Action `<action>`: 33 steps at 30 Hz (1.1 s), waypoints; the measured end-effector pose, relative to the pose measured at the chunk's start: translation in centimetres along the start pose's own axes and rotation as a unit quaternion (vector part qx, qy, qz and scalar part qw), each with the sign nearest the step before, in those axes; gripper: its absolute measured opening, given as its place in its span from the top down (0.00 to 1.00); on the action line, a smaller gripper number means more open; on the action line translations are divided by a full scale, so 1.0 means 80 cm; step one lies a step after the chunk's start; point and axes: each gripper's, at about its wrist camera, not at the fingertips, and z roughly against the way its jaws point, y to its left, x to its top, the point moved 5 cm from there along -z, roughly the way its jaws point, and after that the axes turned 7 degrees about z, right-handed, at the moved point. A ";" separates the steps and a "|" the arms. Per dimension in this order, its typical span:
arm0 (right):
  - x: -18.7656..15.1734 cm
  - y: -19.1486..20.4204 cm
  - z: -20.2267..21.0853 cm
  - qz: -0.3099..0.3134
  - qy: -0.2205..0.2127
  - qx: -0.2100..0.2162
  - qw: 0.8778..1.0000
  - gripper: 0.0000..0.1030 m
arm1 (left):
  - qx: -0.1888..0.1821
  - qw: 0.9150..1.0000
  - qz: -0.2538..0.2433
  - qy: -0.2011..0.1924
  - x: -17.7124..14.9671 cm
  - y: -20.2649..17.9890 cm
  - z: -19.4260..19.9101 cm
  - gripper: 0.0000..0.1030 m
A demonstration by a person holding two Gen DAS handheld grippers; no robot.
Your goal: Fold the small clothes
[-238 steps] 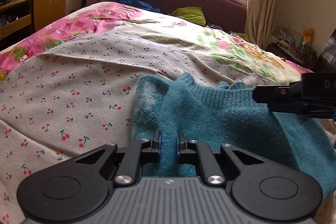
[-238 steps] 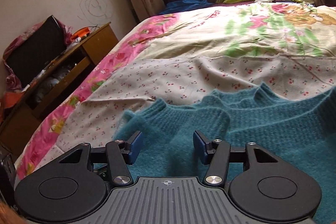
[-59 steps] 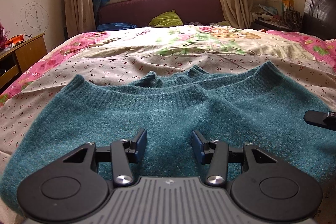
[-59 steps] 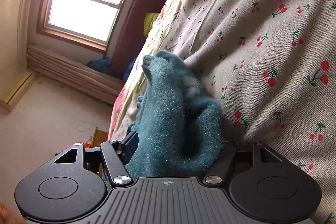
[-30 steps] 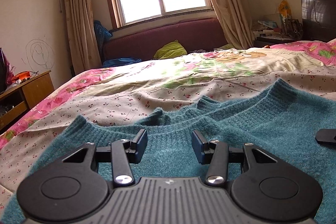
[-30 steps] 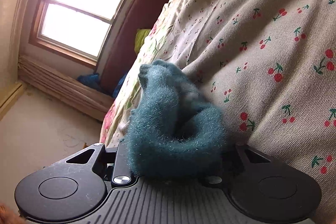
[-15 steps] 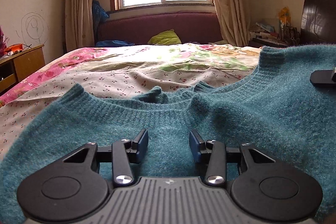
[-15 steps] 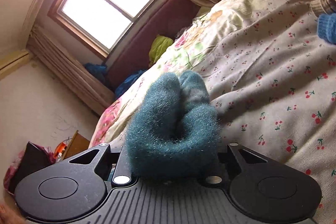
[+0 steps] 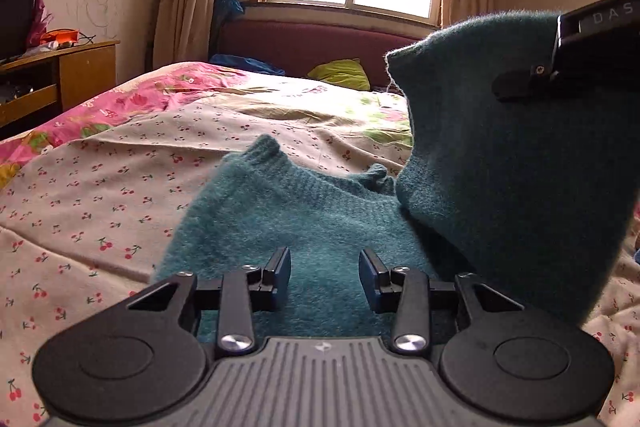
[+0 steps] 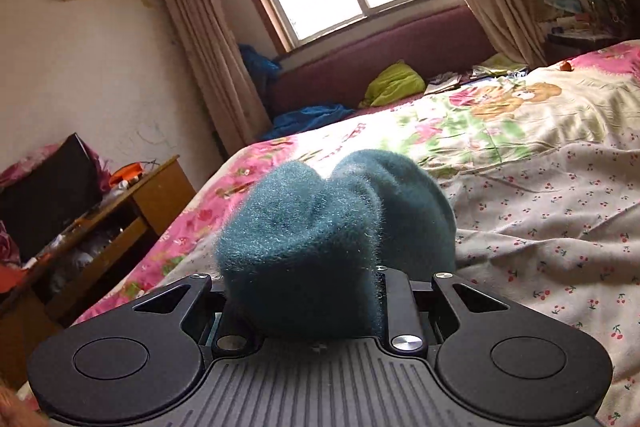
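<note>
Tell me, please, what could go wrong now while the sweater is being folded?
The right tongs pinch only a bunched edge of the teal sweater, which may slip free in mid-air. The left tongs stand open over the fabric and pin nothing, so the flat part may drag across the bedspread.

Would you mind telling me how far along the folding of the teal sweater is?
Done: the teal sweater lies spread on the bed. In hand: the right gripper, jaws clamped on a bunched edge, lifts that side over the rest; the left gripper hovers with jaws apart. Left: laying the raised side down and any further folds.
</note>
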 end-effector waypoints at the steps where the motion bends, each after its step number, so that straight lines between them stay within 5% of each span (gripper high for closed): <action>1: -0.004 0.013 -0.006 0.012 0.006 0.001 1.000 0.78 | 0.004 1.000 0.011 -0.002 -0.001 0.011 0.006 0.51; 4: -0.018 0.052 -0.020 0.049 0.020 0.005 0.999 0.78 | 0.022 0.999 0.043 -0.007 -0.005 0.045 0.021 0.51; 11: -0.052 0.136 -0.048 0.149 0.055 0.016 0.987 0.80 | -0.001 0.992 0.127 0.025 -0.017 0.084 0.012 0.55; 19: -0.109 0.194 -0.063 0.302 0.105 0.027 0.947 0.75 | -0.040 0.976 0.212 0.035 -0.019 0.113 0.010 0.57; 24: -0.107 0.198 -0.062 0.296 0.118 0.035 0.947 0.67 | -0.044 0.974 0.218 0.034 -0.020 0.115 0.012 0.57; 29: -0.110 0.206 -0.057 0.298 0.130 0.066 0.943 0.42 | -0.051 0.972 0.230 0.024 -0.018 0.120 0.018 0.57; 33: -0.108 0.206 -0.049 0.260 0.145 0.103 0.949 0.38 | -0.043 0.966 0.256 0.014 -0.019 0.133 0.044 0.58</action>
